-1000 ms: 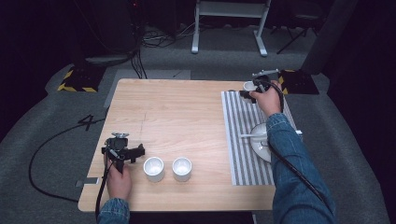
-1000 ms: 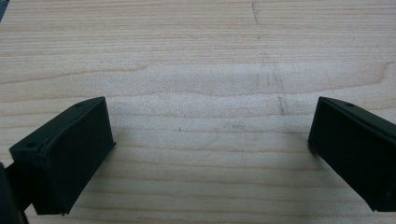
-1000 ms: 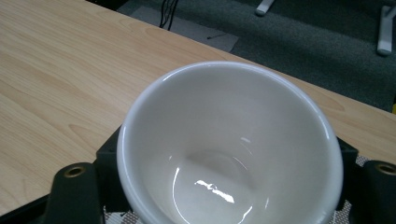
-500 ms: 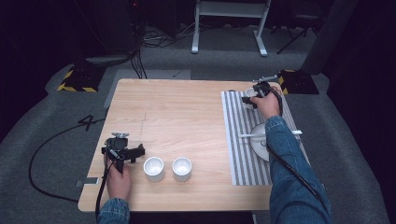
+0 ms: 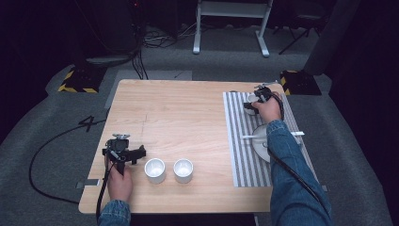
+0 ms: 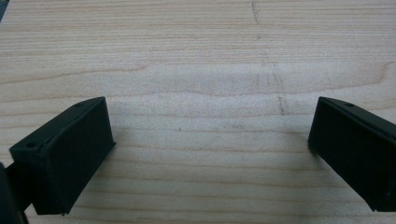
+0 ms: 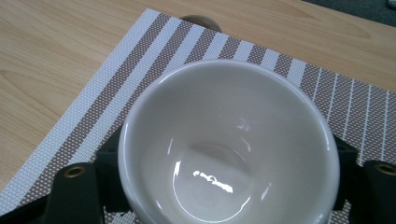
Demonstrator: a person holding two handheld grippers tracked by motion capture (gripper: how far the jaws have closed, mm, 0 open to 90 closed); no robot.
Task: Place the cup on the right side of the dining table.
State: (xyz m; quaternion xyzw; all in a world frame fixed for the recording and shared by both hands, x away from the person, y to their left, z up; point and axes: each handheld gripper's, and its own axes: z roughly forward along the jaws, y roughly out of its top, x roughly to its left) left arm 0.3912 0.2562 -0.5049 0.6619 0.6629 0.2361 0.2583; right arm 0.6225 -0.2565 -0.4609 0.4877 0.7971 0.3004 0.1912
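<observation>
High view first: the right claw (image 5: 254,101) sits at the far end of a striped placemat (image 5: 237,141) that covers the right side of the wooden tabletop (image 5: 183,117). Its jaws flank a small white bowl (image 5: 251,104), which rests on the mat near the mat's far left corner. The right gripper view looks straight down into that bowl (image 7: 229,144): its rim is round and glossy, its inside holds nothing, and a black jaw stands against its wall on each side, so the right claw (image 7: 229,182) is pinching the bowl. The brown and white stripes of the placemat (image 7: 116,84) run under it, with bare wood beyond the mat's edge.

Nearer the person on the same mat lies a white plate (image 5: 260,143), partly covered by the denim sleeve (image 5: 287,160), with a white utensil (image 5: 249,137) lying across its rim.

On the near left of the tabletop, the left claw (image 5: 136,153) is held low over the wood, pointing right toward two white cups (image 5: 168,169) that stand side by side, close together. The nearer cup is just beside the claw but apart from it. The left gripper view shows the left claw (image 6: 210,140) spread wide, its two black jaws well apart with plain wood grain between them. A black cable (image 5: 51,141) trails off the tabletop's left edge onto the grey floor.
</observation>
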